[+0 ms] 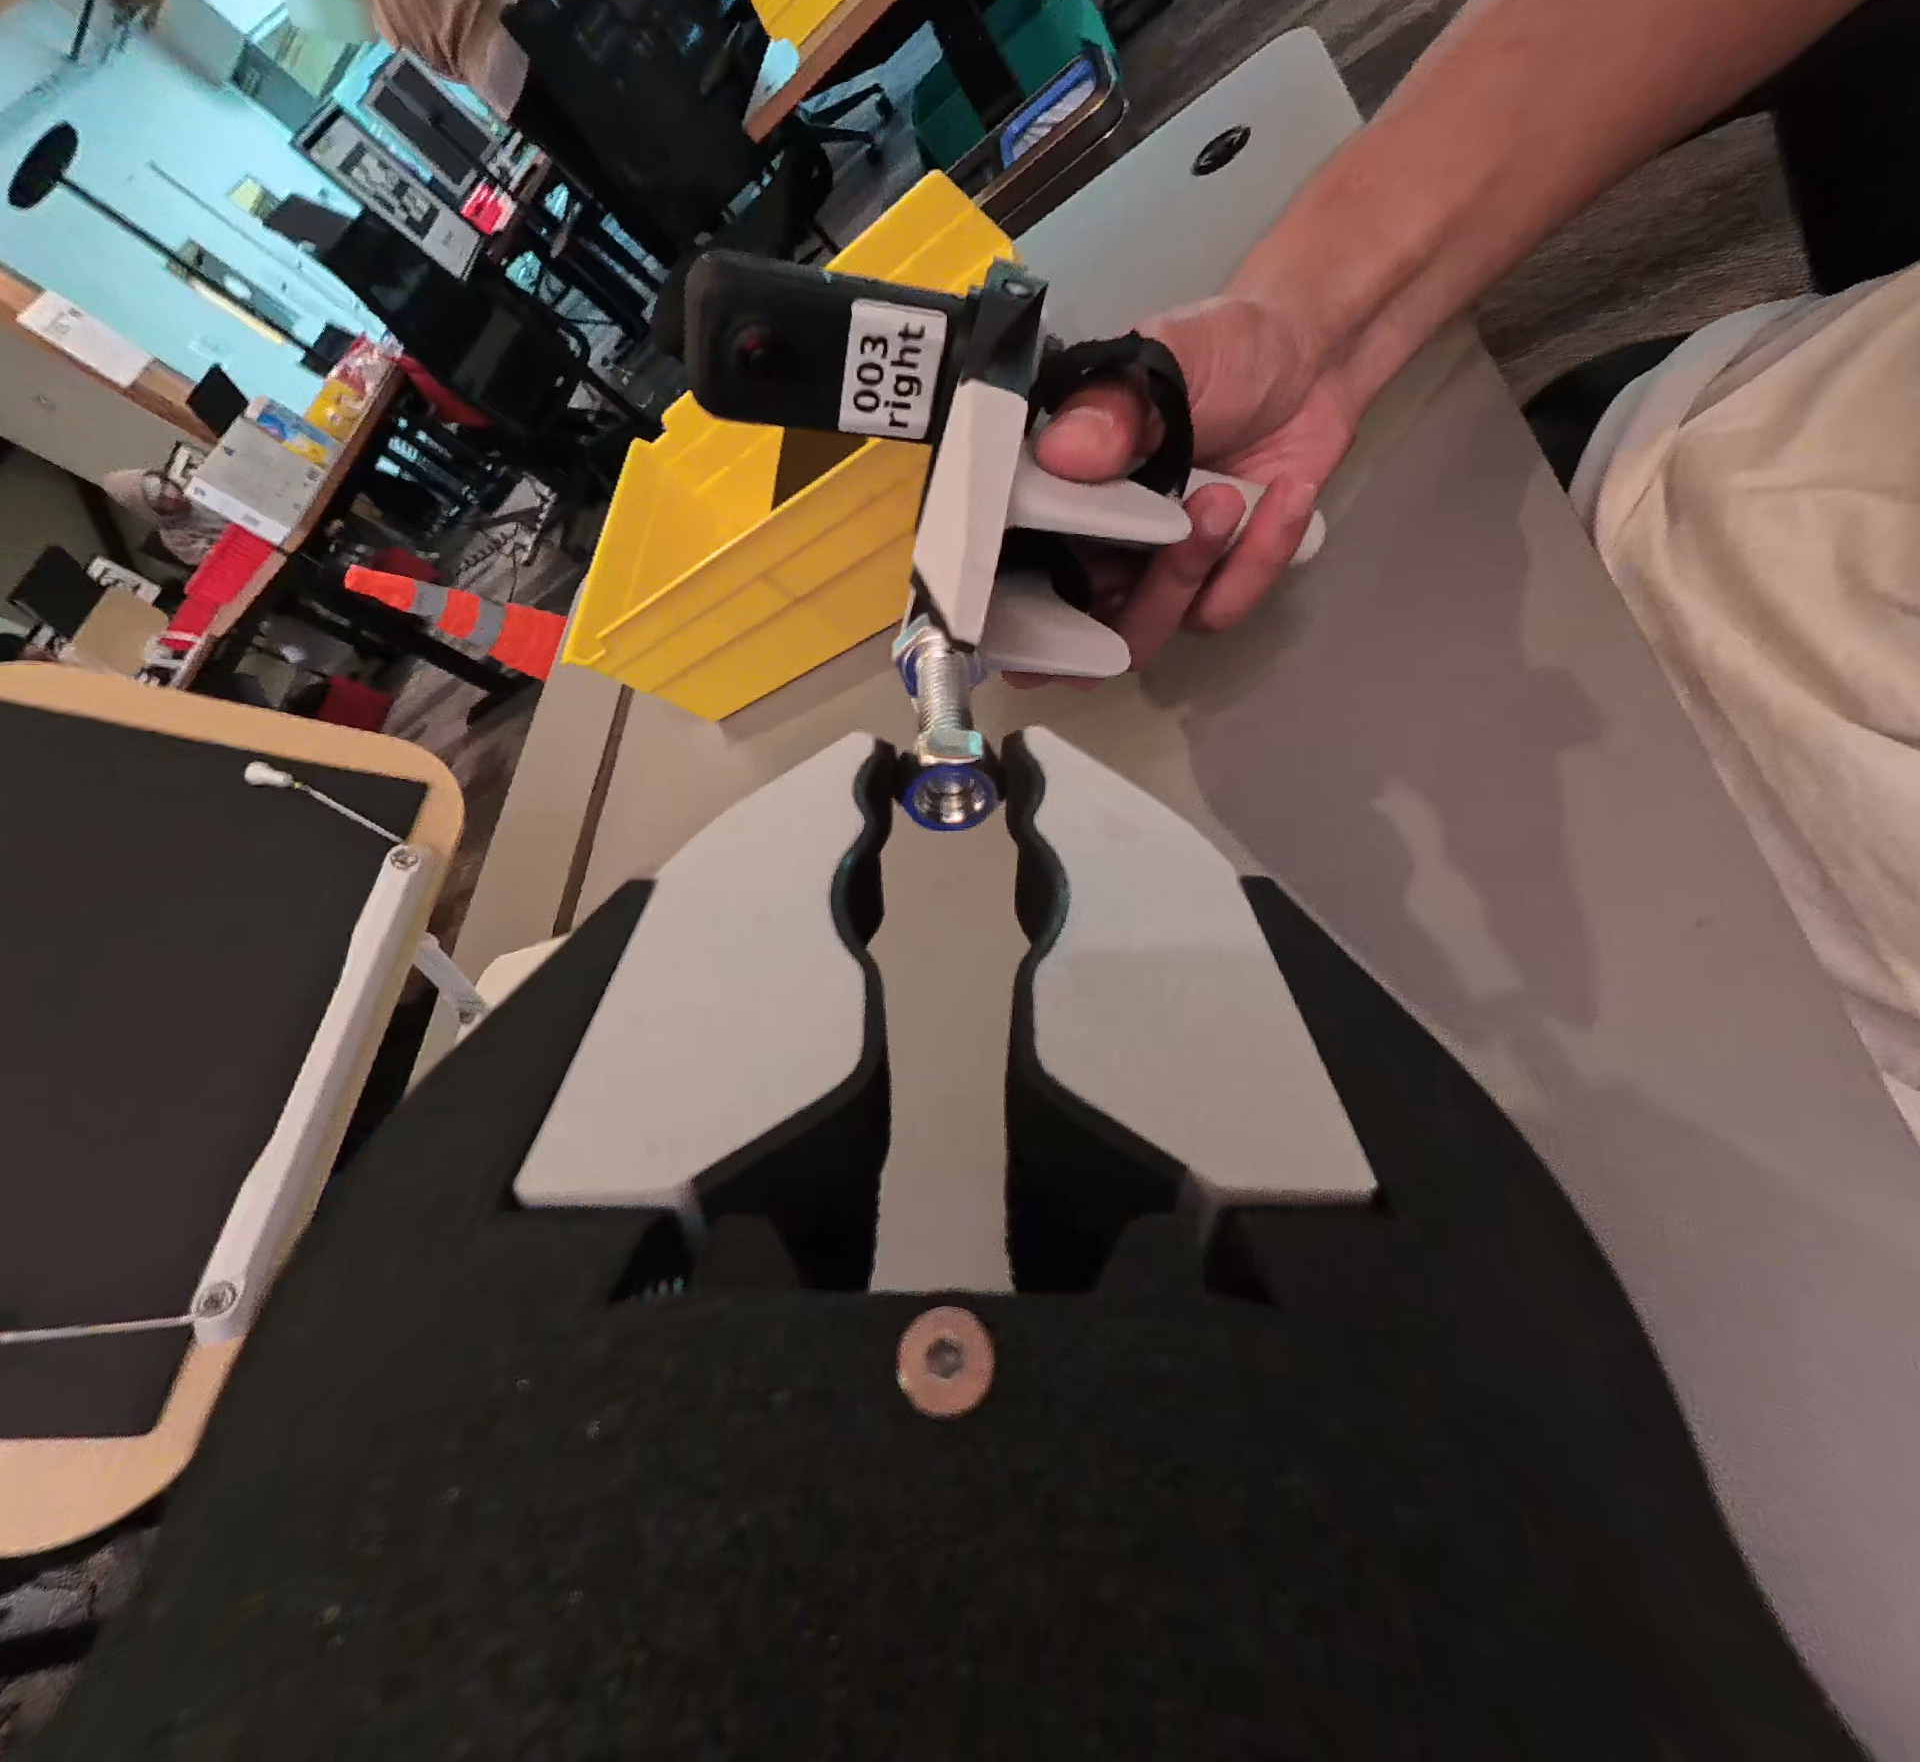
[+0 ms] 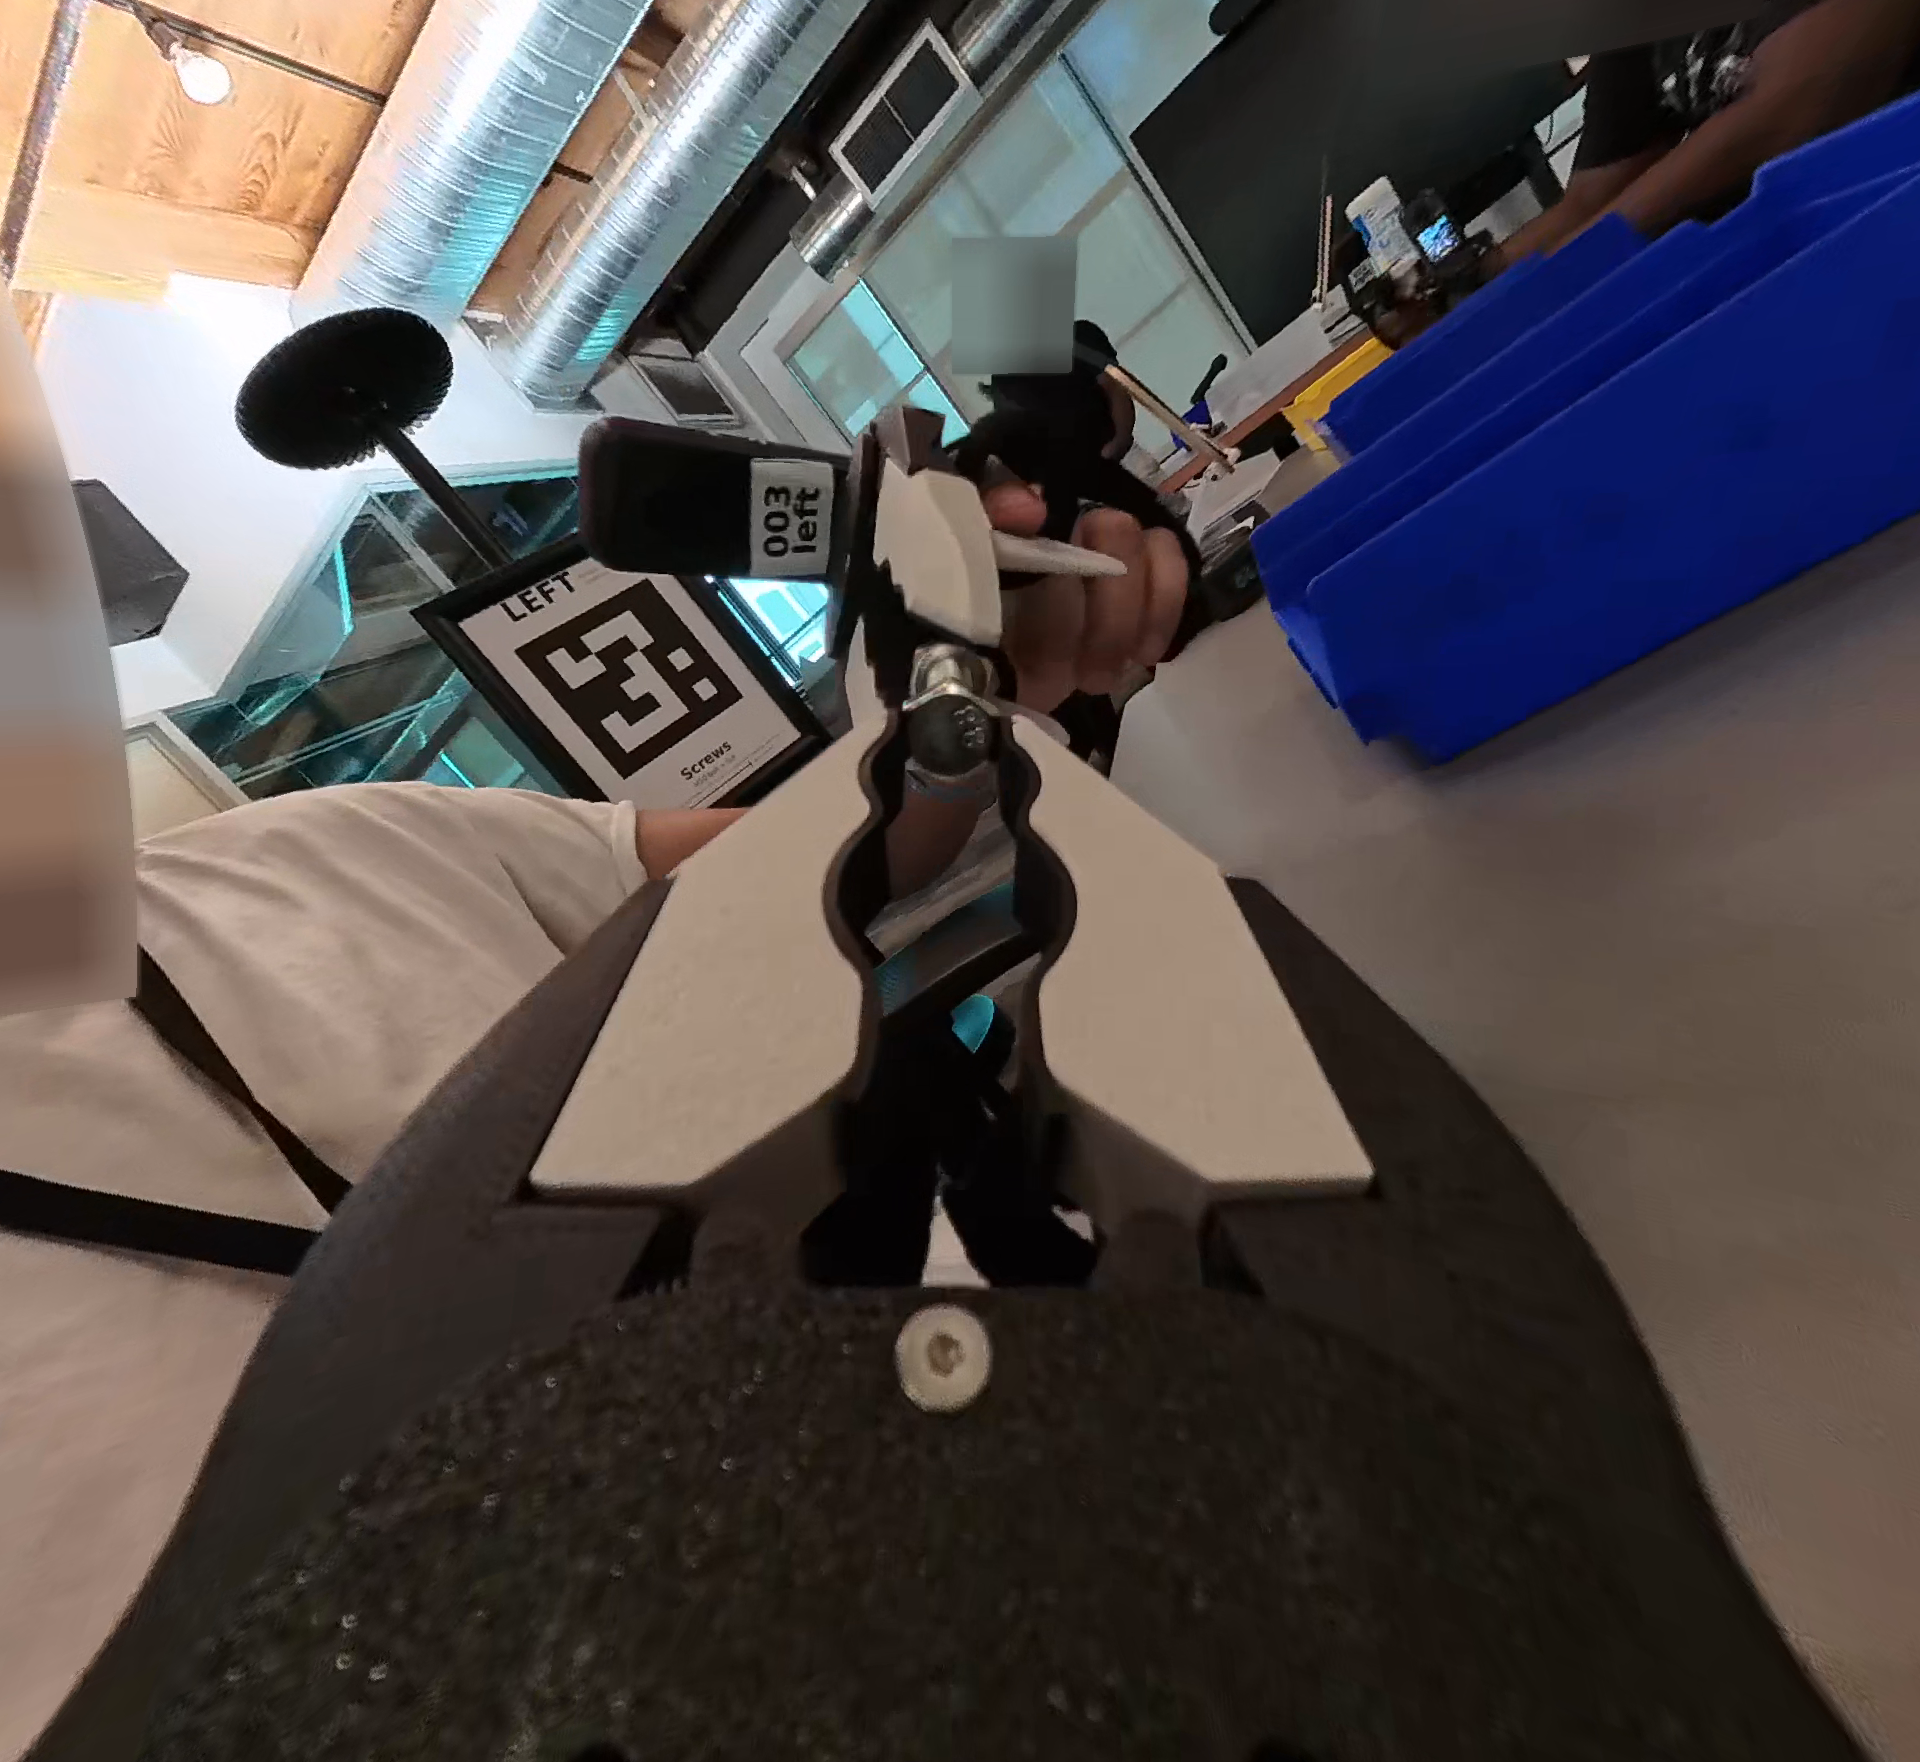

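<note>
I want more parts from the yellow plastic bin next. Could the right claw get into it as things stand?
Probably not right away: the right claw is shut on the silver threaded bolt, though the yellow plastic bin sits just behind it on the grey table, open-topped with nothing between.

Two hand-held tongs: left tongs [image 1: 948, 782], right tongs [image 2: 951, 741]. One silver bolt [image 1: 940, 689], threaded. Two nuts on the bolt: one blue-ringed nut [image 1: 951, 800] at the near end, one hex nut [image 1: 948, 744] just behind it. One yellow bin [image 1: 769, 549] on the worktop [image 1: 1351, 881]. Two blue bins [image 2: 1621, 507], nested side by side. One framed marker sign [image 2: 623, 673]. Two hands: right hand [image 1: 1236, 465], left hand [image 2: 1122, 600].
</note>
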### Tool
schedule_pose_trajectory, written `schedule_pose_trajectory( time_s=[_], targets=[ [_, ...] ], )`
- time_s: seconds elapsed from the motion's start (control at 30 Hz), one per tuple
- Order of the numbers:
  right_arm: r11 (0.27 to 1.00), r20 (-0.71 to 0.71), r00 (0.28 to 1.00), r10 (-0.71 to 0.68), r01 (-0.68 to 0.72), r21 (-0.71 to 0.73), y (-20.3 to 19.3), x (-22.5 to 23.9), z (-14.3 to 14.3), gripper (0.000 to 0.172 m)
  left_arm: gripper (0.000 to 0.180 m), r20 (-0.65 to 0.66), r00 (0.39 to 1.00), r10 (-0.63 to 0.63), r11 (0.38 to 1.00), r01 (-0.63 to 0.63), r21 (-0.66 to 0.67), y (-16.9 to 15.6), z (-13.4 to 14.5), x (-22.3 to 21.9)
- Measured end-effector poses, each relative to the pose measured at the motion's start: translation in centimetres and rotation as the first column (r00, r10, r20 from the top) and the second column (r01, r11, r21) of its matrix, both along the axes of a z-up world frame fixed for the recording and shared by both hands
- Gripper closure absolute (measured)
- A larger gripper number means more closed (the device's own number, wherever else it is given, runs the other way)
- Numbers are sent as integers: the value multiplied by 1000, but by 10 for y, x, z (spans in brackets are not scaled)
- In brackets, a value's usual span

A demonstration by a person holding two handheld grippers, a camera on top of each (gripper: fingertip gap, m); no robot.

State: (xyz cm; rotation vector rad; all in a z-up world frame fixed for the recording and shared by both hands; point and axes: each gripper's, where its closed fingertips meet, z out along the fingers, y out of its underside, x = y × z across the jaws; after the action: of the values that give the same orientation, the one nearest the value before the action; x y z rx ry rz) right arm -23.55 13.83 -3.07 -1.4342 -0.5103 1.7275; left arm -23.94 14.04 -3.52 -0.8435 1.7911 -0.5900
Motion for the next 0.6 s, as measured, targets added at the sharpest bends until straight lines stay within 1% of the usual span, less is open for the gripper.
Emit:
schedule_pose_trajectory(
  time_s=[0.07, 0.13, 0.17, 0.2, 0.23, 0.3, 0.33, 0.37, 0.4, 0.43, 0.5, 0.53, 0.57, 0.6],
  targets=[
    [1000, 0, 1000, -5, 5, 19, 0, 1, 1, 155, 161, -13, 999, 35, 998, -35, -47, 0, 1, 1],
    [994, 11, 999, -52, 51, 99, 0, 2, 4, 155, 160, -41, 996, 75, 982, -81, -173, 0, 2, 1],
    [980, 21, 995, -96, 90, 179, -1, 3, 6, 155, 160, -61, 994, 91, 957, -104, -272, -1, 3, 2],
    [952, 32, 988, -151, 136, 274, -1, 3, 8, 155, 161, -86, 991, 101, 916, -127, -380, -2, 4, 2],
    [909, 44, 977, -211, 180, 375, -1, 4, 10, 155, 161, -112, 988, 104, 863, -145, -484, -3, 5, 2],
    [801, 67, 946, -318, 230, 553, -3, 4, 12, 155, 161, -139, 986, 87, 737, -158, -657, -4, 7, 2],
    [748, 82, 928, -364, 238, 620, -3, 4, 12, 155, 161, -139, 988, 72, 669, -152, -728, -5, 9, 2],
    [698, 98, 908, -406, 239, 675, -3, 4, 12, 155, 161, -140, 989, 57, 592, -146, -792, -5, 11, 2],
    [642, 113, 886, -451, 233, 730, -3, 4, 11, 155, 161, -143, 989, 41, 501, -144, -853, -6, 12, 2],
    [574, 122, 860, -496, 219, 789, -4, 3, 10, 155, 161, -147, 989, 19, 391, -143, -909, -6, 13, 2],
    [437, 114, 806, -580, 190, 879, -5, 3, 11, 155, 161, -137, 990, -43, 131, -130, -983, -8, 16, 1],
    [397, 110, 789, -604, 178, 901, -5, 2, 11, 155, 161, -120, 990, -71, 20, -119, -993, -8, 17, 1],
    [383, 116, 780, -615, 167, 909, -5, 2, 10, 155, 161, -109, 990, -93, -56, -115, -992, -8, 15, 1],
    [395, 127, 778, -615, 165, 904, -4, 2, 8, 155, 161, -104, 989, -103, -94, -114, -989, -6, 13, 1]
  ],
)
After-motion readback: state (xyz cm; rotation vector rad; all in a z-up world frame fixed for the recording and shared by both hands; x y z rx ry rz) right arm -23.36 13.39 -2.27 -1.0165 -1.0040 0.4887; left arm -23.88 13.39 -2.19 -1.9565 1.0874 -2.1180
